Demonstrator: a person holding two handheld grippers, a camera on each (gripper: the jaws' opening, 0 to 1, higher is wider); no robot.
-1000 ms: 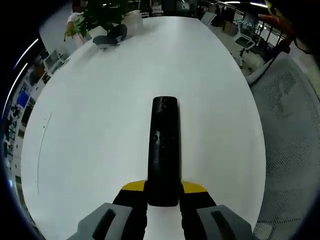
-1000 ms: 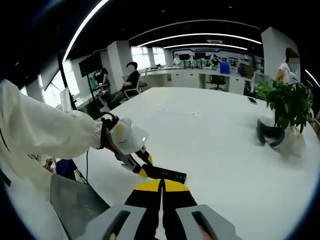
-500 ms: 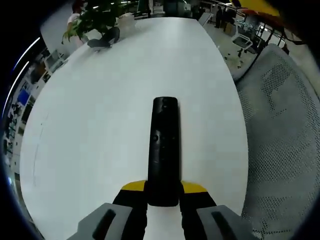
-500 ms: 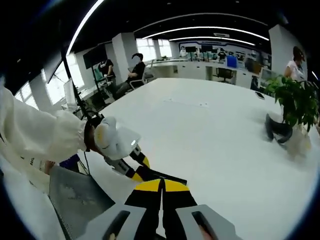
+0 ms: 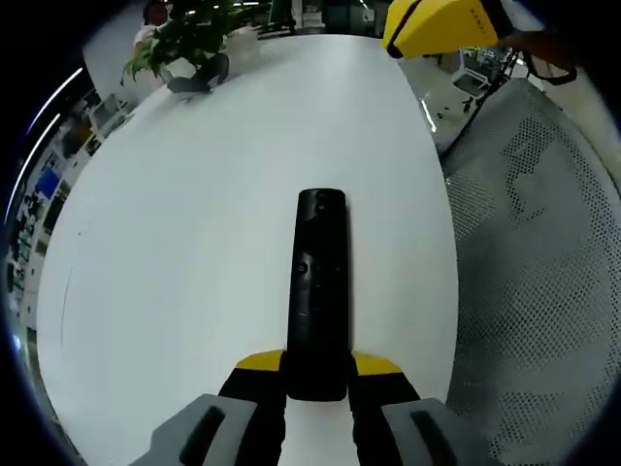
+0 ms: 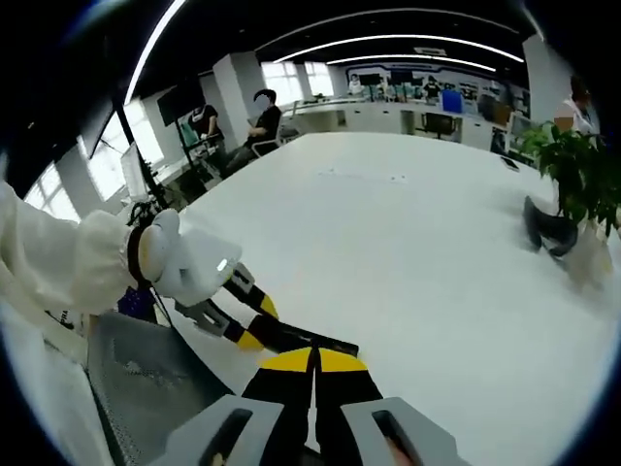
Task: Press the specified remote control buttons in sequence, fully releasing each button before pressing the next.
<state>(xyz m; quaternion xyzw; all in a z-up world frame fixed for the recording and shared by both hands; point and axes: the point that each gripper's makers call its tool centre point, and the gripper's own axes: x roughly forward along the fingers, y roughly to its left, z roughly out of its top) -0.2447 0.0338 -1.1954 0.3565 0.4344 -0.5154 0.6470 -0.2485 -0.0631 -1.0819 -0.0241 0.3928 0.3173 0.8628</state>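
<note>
A long black remote control [image 5: 319, 291] points away from me over the white table [image 5: 194, 214], and my left gripper [image 5: 316, 374] is shut on its near end. In the right gripper view the same remote [image 6: 303, 339] lies low over the table's near edge, held by the left gripper [image 6: 238, 325] in a white-gloved hand [image 6: 184, 267]. My right gripper [image 6: 313, 367] is shut with nothing between its yellow-tipped jaws, just above and in front of the remote. Its yellow tip [image 5: 437, 24] also shows at the top of the left gripper view.
A potted plant [image 5: 189, 39] and a dark object [image 6: 548, 228] sit at the table's far end. A grey mesh chair [image 5: 534, 272] stands beside the table edge. Several people [image 6: 262, 121] sit at desks in the background.
The right gripper's yellow tip has come into the top of the left gripper view. The left gripper and remote have shifted towards the table edge, with more of the mesh chair in sight.
</note>
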